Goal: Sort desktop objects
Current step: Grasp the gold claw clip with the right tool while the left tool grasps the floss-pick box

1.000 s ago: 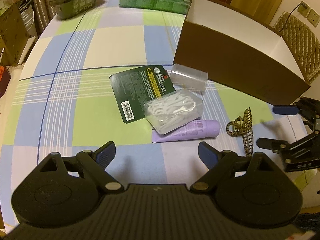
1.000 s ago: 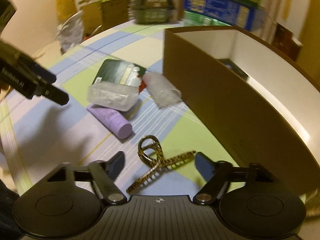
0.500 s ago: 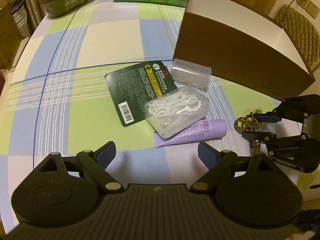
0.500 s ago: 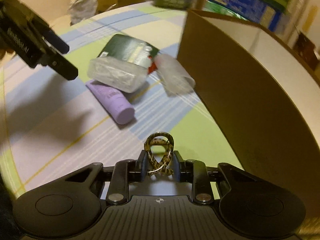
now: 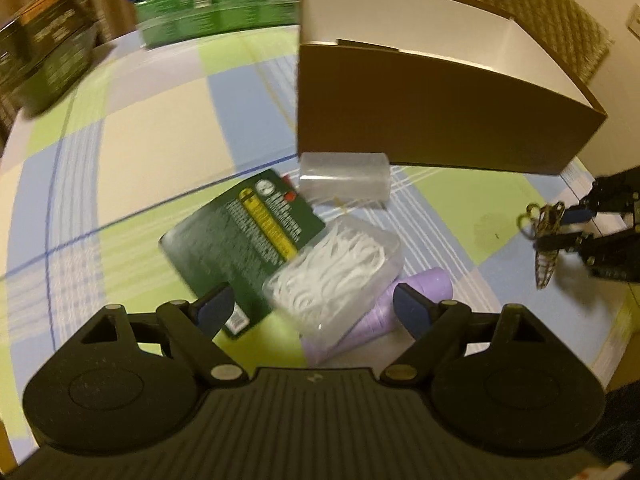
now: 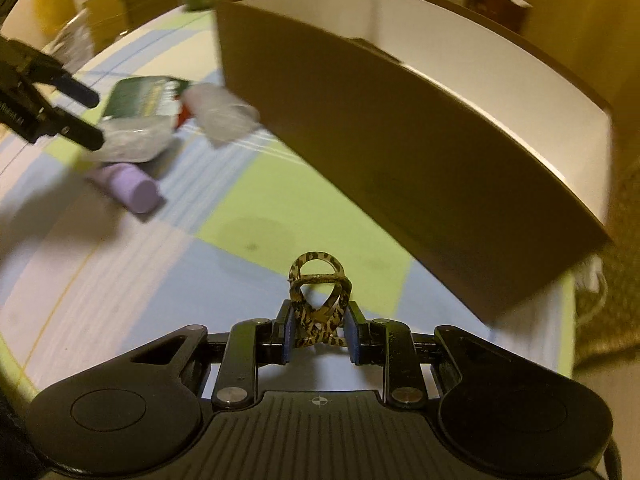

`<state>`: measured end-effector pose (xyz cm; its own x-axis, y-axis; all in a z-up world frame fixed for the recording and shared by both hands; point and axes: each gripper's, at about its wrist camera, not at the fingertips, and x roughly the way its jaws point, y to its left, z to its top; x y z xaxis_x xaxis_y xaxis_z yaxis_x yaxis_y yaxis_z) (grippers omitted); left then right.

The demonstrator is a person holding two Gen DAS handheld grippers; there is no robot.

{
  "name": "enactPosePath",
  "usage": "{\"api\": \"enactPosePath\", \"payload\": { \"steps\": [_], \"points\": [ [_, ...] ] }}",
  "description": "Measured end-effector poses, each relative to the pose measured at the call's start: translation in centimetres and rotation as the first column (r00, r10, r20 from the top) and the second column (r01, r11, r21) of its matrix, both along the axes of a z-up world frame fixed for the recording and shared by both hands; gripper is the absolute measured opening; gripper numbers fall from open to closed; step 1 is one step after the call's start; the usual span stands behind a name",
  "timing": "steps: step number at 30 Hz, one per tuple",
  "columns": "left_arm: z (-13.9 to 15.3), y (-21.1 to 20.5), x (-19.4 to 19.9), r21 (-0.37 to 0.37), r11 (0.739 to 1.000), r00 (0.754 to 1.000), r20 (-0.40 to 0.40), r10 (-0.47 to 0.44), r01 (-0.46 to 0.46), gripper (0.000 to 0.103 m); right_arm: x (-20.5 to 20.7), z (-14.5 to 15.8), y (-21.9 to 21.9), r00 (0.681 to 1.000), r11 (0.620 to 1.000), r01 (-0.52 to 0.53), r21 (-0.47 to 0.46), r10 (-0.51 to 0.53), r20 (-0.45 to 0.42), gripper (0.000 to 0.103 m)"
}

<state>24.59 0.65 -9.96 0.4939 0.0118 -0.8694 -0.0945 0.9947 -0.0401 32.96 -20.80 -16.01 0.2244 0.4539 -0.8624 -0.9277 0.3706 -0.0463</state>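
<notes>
My right gripper [image 6: 318, 336] is shut on a leopard-print hair claw clip [image 6: 318, 300] and holds it above the checked tablecloth, in front of the brown cardboard box [image 6: 400, 152]. The clip [image 5: 544, 236] also shows in the left wrist view, hanging from the right gripper [image 5: 560, 228]. My left gripper [image 5: 308, 308] is open and empty, low over a clear box of white floss picks [image 5: 336, 272], a purple tube [image 5: 400, 312] and a green card pack [image 5: 248, 236]. A clear plastic case [image 5: 344, 178] lies by the box.
The brown box with a white inside [image 5: 440, 92] stands at the right. Green cartons [image 5: 216, 8] and a dark basket [image 5: 44, 56] stand at the table's far edge. A quilted chair [image 5: 548, 12] is behind the box. The table edge [image 5: 600, 336] runs at the right.
My right gripper has closed on the hair clip and lifted it off the cloth, towards the box. My left gripper has moved forward over the floss box and tube, still open.
</notes>
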Motion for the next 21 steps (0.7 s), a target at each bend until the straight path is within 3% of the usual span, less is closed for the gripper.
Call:
{"api": "enactPosePath", "payload": {
  "steps": [8, 11, 13, 21],
  "points": [
    [-1.9, 0.4, 3.0, -0.02, 0.981, 0.981, -0.038, -0.193, 0.192, 0.083, 1.8, 0.6, -2.9, 0.992, 0.992, 0.127, -0.007, -0.127, -0.003, 0.023],
    [-2.7, 0.2, 3.9, -0.038, 0.973, 0.971, -0.062, -0.23, 0.228, 0.076, 2.0, 0.8, -3.6, 0.988, 0.988, 0.155, -0.008, -0.155, -0.004, 0.023],
    [-2.9, 0.3, 4.2, -0.074, 0.972, 0.972, -0.059, -0.229, 0.225, 0.067, 2.0, 0.8, -3.9, 0.986, 0.986, 0.166, -0.009, -0.166, -0.005, 0.023],
    [-3.3, -1.2, 4.4, -0.091, 0.985, 0.982, -0.101, -0.158, 0.149, 0.058, 2.1, 0.8, -4.1, 0.985, 0.985, 0.173, -0.012, -0.173, -0.003, 0.023]
  ]
}}
